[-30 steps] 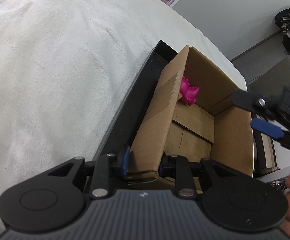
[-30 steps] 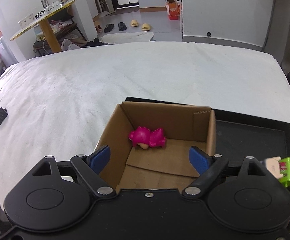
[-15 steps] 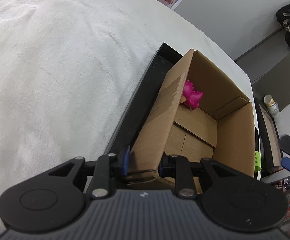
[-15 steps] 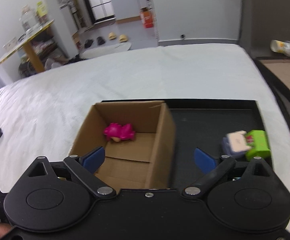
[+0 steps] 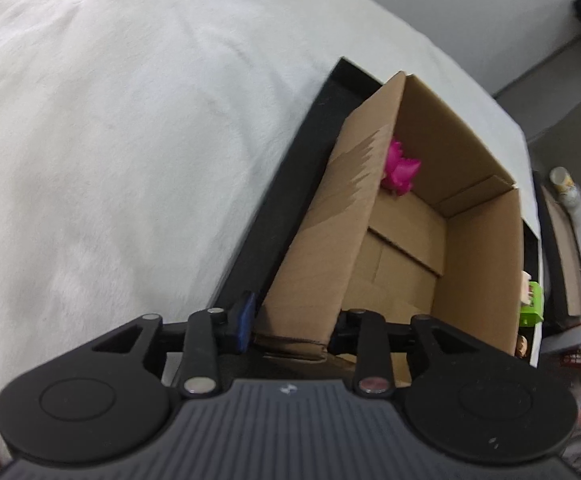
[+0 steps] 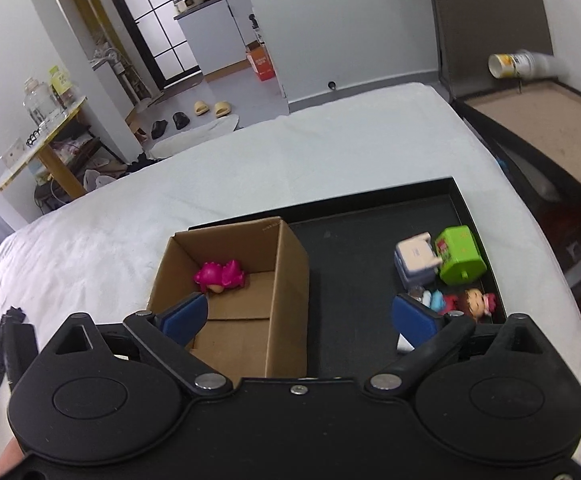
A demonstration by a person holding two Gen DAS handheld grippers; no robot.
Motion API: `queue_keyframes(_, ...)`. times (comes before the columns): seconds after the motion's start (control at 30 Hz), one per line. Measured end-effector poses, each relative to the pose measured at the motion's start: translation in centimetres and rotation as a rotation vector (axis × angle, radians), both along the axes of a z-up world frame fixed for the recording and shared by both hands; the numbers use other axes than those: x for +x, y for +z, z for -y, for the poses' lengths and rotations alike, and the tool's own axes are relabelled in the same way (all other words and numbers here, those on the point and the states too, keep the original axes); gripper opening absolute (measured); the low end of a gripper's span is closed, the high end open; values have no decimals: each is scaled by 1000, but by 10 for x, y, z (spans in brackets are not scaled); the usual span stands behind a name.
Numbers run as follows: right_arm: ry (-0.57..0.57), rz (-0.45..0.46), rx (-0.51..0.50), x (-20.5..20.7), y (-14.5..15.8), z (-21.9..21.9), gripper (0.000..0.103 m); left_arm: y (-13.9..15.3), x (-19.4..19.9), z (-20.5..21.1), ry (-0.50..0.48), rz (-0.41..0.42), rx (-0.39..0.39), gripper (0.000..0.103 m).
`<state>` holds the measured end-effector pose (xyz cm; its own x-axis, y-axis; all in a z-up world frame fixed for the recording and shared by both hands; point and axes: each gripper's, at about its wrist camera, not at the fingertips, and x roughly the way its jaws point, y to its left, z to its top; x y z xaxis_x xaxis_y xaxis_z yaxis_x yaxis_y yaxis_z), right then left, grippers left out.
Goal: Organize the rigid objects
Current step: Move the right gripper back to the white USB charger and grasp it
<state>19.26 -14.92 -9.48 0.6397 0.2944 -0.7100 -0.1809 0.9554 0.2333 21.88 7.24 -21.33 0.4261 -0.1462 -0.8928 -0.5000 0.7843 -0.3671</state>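
The left tongs [image 5: 290, 328] straddle the near wall of the box [image 5: 478, 272]: one blue pad [image 5: 246, 322] sits outside the cardboard, the other finger inside. Their jaws have just been opening, and a sliver of gap shows between the outer pad and the wall, so the cardboard stands between them unpinched. Ahead of these tongs, at the far end of the box floor, lies the pink toy [image 5: 400, 172], close against the left wall. To the left of the tongs runs the black tray [image 5: 290, 184] that carries the box, and beyond it the white bed [image 5: 110, 140]. To the right, past the box's far wall, a green toy [image 5: 530, 308] peeks out.

The right tongs [image 6: 298, 314] are spread wide with nothing between the pads; their jaws have just been opening too. They hang above the tray [image 6: 350, 256], with the left pad [image 6: 184, 316] over the box [image 6: 286, 292] and the right pad [image 6: 416, 320] over the toy pile. The pink toy [image 6: 220, 276] lies in the box just ahead of the left pad. Ahead and right of the right pad sit a green toy [image 6: 460, 256] and a pale blue-white toy [image 6: 414, 260], touching each other; just beside the pad lies a small doll [image 6: 474, 300] with other small pieces I cannot make out.
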Motion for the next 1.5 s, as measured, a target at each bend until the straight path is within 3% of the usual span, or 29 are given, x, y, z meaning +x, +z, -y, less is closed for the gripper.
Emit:
queue_keyframes(0.2, -23, 3, 13, -8, -3, 20, 102, 2, 6, 4, -62, -39, 59, 38)
queue_keyframes(0.4, -88, -46, 19, -3, -24, 47, 103, -3, 5, 2, -76, -5, 62, 42)
queue_keyframes(0.53, -148, -73, 15, 3, -40, 64, 103, -2, 5, 11, -95, 18, 104, 43)
queue_keyframes(0.77, -229, -127, 2, 16, -63, 78, 103, 5, 8, 3, -76, 46, 53, 42)
queue_keyframes(0.9, -237, -152, -10, 25, -70, 78, 103, 4, 10, 5, -65, 56, 66, 42)
queue_keyframes(1.03, -244, -171, -19, 34, -80, 78, 103, -8, 11, 4, -54, 29, 31, 41)
queue_keyframes(1.27, -229, -199, -46, 49, -107, 73, 103, -18, 7, 8, -77, 55, 17, 32)
queue_keyframes(1.5, -217, -205, -36, 60, -130, 70, 103, -18, 10, 14, -86, 50, 68, 32)
